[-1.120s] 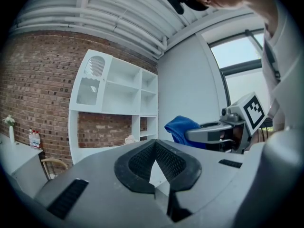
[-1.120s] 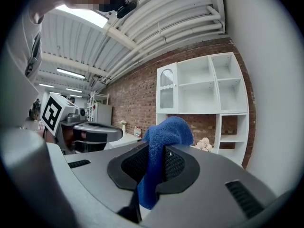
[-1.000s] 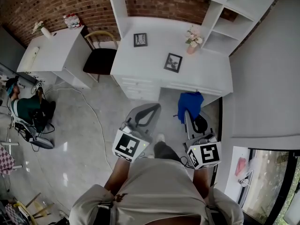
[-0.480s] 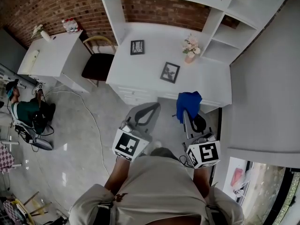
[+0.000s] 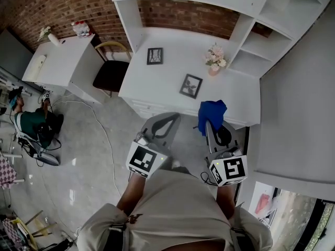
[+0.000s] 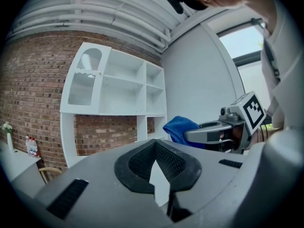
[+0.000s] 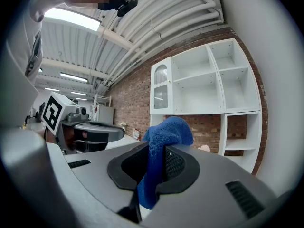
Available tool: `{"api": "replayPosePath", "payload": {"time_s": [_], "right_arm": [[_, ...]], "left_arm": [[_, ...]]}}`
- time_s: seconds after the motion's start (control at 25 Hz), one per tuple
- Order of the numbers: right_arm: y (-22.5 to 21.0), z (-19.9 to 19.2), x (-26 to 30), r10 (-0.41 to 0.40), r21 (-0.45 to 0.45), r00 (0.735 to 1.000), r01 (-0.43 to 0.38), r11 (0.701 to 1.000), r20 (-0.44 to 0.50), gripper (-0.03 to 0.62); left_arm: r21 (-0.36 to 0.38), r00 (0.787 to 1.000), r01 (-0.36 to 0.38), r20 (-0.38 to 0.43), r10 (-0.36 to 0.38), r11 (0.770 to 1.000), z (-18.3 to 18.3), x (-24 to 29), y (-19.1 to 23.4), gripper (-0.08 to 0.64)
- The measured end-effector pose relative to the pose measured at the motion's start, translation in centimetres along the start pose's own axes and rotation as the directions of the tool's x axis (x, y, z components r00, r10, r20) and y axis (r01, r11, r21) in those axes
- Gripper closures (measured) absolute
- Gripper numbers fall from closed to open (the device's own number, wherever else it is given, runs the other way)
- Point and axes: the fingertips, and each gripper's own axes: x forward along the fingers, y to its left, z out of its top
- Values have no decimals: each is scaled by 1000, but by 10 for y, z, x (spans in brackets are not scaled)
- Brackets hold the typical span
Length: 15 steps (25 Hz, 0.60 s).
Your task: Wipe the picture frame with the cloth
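At the front edge of a white desk (image 5: 159, 85), a person is holding out two grippers: the right gripper (image 5: 211, 125) is clamping a blue cloth (image 5: 212, 111) that is bunching up above its jaws, while the left gripper (image 5: 168, 120) is carrying nothing, its jaws drawn all but together. The frame (image 5: 191, 86) is sitting on the desk just beyond the cloth, with a second frame (image 5: 155, 56) and a flower pot (image 5: 214, 59) farther back.

The worktop (image 5: 152, 88) lies bare in front and left of the near picture frame (image 5: 191, 86). Behind it to the right stands a flower vase (image 5: 214, 60); behind-left, a second frame (image 5: 154, 56); shelves (image 5: 254, 48) close off the right.
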Motion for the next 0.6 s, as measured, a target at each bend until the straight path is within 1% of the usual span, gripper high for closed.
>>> {"api": "replayPosePath", "payload": {"time_s": [0.6], "right_arm": [[-35, -2, 56, -57, -1, 998, 57, 998, 1, 558]], "left_arm": [[11, 999, 50, 6, -50, 999, -4, 53, 50, 560]]}}
